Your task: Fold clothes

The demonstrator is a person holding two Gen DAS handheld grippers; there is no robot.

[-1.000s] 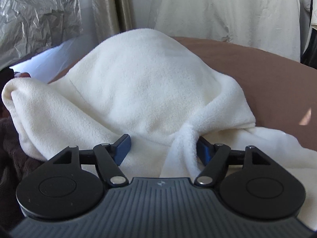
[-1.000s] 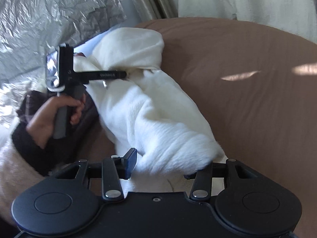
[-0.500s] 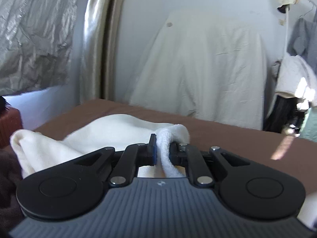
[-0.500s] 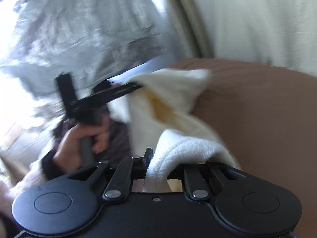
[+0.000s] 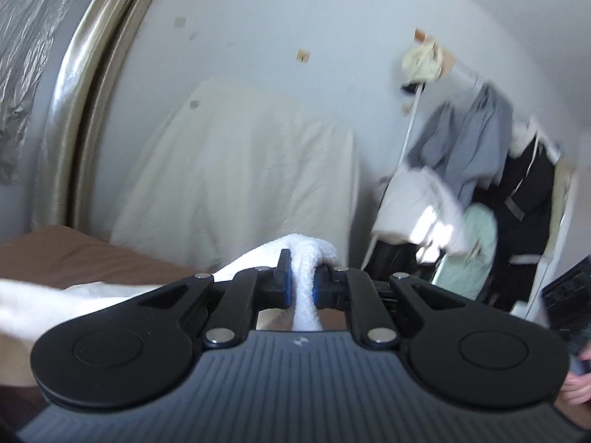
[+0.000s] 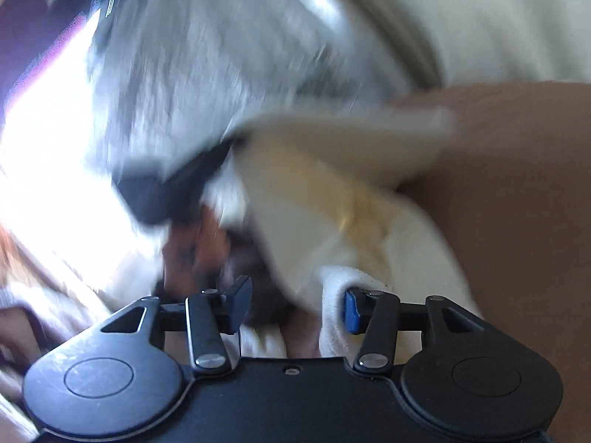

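- Fleece, cream and thick, is pinched between the blue pads of the left gripper (image 5: pixel 302 288): its jaws stand narrow, clamped on a bunched edge of the cream fleece garment (image 5: pixel 308 254).
- Beside it, the right gripper (image 6: pixel 295 304) stands wide; cloth brushes its right pad, but I judge nothing is clamped there, though the right wrist view is heavily blurred.
- From the clamped edge the garment trails down and left onto the brown bed (image 5: pixel 74 254), so its long axis seems to run from the raised left gripper back toward the bedding; which end is collar or hem I cannot tell.
- Folding looks barely begun: no flat, squared layers show anywhere, and the spreading, creasing and stacking are all left to do.
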